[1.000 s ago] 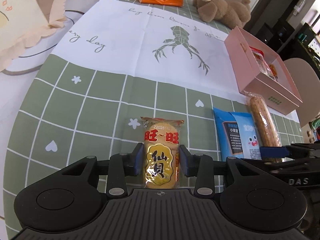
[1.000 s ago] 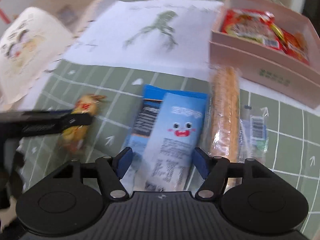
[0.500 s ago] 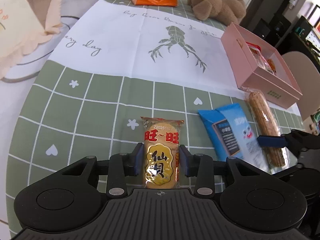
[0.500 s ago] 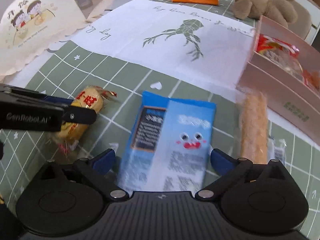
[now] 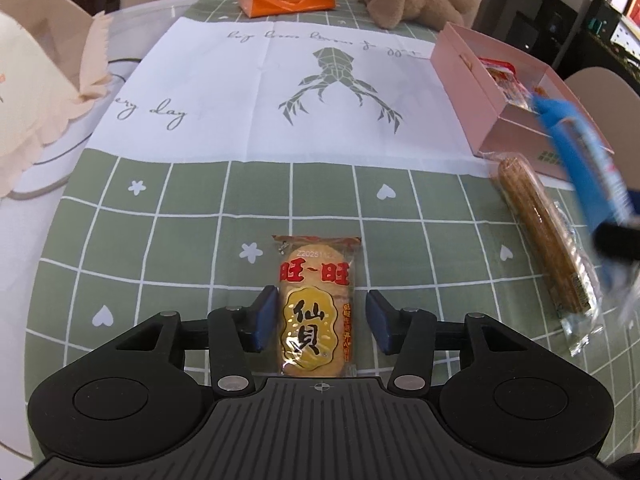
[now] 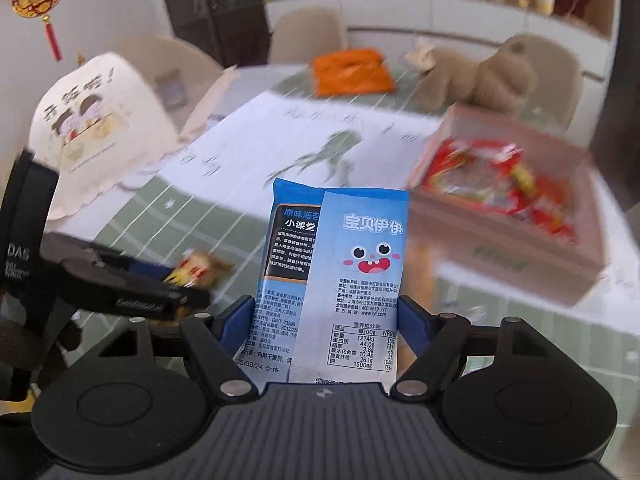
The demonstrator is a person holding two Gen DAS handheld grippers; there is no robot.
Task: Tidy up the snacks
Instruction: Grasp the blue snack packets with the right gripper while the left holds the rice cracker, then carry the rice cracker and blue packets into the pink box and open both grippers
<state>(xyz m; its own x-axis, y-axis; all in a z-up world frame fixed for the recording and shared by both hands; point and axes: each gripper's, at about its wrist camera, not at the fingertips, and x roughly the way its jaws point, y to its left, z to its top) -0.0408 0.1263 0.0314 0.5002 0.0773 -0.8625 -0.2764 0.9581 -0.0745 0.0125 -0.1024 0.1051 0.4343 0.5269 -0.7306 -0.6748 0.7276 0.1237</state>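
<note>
Home dining room, tablecloth-covered table [image 5: 168, 216], plush toy [image 6: 480, 76], padded chairs [image 6: 308, 32], ornament-lined sideboard [image 6: 440, 4]

The yellow rice cracker packet [image 5: 316, 308] with red and black characters lies flat on the green checked cloth, lengthwise toward the camera. The blue snack packet [image 6: 340, 280] with a cartoon face stands raised off the table, back side showing. A long brown wrapped biscuit stick [image 5: 544, 236] lies just beside the pink box [image 5: 472, 84], which holds red-wrapped snacks [image 6: 496, 188].
</note>
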